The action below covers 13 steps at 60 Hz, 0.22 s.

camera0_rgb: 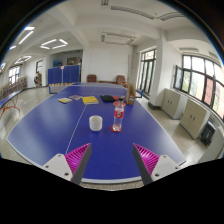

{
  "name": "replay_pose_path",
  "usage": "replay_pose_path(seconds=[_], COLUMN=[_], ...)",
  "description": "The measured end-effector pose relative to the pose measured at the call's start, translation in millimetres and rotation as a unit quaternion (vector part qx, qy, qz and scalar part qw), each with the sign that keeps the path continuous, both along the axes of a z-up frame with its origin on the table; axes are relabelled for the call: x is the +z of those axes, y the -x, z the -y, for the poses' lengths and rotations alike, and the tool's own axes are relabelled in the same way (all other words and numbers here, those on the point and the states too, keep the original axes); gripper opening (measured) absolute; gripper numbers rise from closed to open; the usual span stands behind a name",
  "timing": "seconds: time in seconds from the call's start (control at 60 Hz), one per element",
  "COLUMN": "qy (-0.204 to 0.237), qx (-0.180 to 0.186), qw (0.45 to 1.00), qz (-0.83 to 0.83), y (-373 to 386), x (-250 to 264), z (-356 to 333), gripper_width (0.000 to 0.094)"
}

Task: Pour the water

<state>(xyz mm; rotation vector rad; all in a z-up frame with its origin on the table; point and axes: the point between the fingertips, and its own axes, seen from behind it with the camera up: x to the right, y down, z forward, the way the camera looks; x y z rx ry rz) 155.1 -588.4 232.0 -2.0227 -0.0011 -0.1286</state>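
A clear plastic water bottle point(118, 116) with a red cap and red label stands upright on the blue table point(60, 130). A small white cup point(96, 123) stands just to its left, close beside it. My gripper point(112, 162) is at the table's near edge, well short of both. Its two fingers with pink pads point(146, 157) stand wide apart and hold nothing. The bottle and cup lie beyond the fingers, roughly along the line between them.
Papers, a yellow folder point(89, 99) and a dark object point(108, 98) lie at the table's far end. Chairs stand behind the table. Cabinets point(185, 108) line the right wall under windows. Blue partitions point(64, 75) stand at the back left.
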Motion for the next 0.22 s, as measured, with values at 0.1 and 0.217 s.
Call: replay_pose_path(seconds=[0.1,0.217], qy=[0.002,-0.001], qx=[0.002,0.002], qw=[1.000,1.000], qz=[0.012,0.010], y=[5,9], x=[3,4], z=[12,17], gripper_width=[0.0854,0.0849])
